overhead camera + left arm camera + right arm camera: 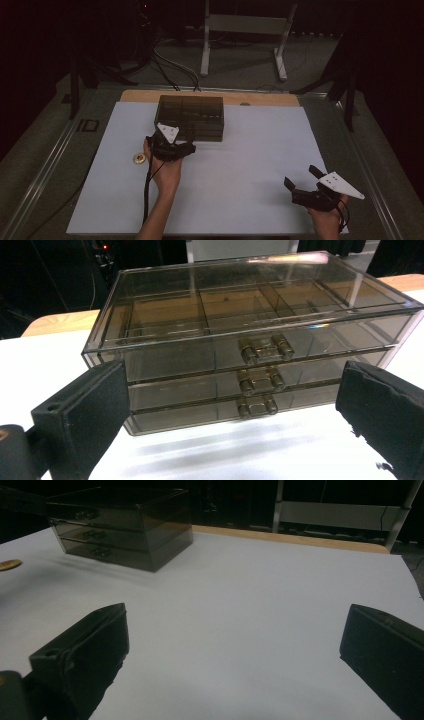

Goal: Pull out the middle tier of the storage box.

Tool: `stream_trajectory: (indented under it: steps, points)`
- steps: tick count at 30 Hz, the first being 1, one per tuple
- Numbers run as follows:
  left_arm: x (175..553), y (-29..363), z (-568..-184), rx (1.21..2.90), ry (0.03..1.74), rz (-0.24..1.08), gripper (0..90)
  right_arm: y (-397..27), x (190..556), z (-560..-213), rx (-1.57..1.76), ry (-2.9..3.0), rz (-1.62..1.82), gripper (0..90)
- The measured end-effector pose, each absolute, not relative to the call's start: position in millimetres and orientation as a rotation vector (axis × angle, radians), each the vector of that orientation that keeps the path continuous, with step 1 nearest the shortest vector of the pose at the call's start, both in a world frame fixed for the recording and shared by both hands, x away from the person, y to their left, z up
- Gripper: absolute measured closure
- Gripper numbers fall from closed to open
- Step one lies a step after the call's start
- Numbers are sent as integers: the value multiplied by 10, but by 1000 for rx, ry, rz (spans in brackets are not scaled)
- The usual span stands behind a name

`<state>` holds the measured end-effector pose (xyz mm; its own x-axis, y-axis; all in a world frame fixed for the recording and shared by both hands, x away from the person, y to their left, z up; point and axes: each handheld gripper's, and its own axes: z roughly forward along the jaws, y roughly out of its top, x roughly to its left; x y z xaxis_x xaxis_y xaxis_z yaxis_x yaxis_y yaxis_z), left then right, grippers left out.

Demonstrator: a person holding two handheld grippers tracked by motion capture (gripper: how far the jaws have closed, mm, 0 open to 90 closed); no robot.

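Smoky brown see-through plastic makes up the drawer box (250, 340), a low chest of three shallow drawers stacked one over another, each with a small metal handle (264, 349) at the middle of its front. Through its clear top the upper drawer shows dividers that split it into several compartments. All three drawers sit pushed in. The box stands toward the far edge of the white counter (240, 165), left of its middle.

In the high view the left gripper (186, 142) is held just in front of the box, its jaws spread wide and holding nothing; in the left gripper view they frame the drawer fronts without touching them. The right gripper (301, 176) hangs over the counter's near right corner, well apart from the box, jaws likewise wide and empty. A small round gold object (139, 158) lies on the counter beside the left hand (167, 172).
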<state>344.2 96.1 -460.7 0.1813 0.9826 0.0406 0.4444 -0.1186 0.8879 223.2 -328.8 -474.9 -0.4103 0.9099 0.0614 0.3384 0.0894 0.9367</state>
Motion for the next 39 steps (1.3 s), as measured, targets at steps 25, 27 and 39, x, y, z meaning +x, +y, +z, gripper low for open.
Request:
stream_trajectory:
  steps: [25, 27, 39]
  points:
    - [3637, 897, -4815, 1714, 1408, 884, 23, -3278, 2231, -4748, 1220, 1816, 1322, 0]
    - [3654, 890, -4836, 1717, 1414, 883, 23, -3277, 2231, -4748, 1222, 1815, 1321, 0]
    - [3719, 842, -4927, 1730, 1440, 862, 23, -3275, 2232, -4748, 1220, 1816, 1323, 0]
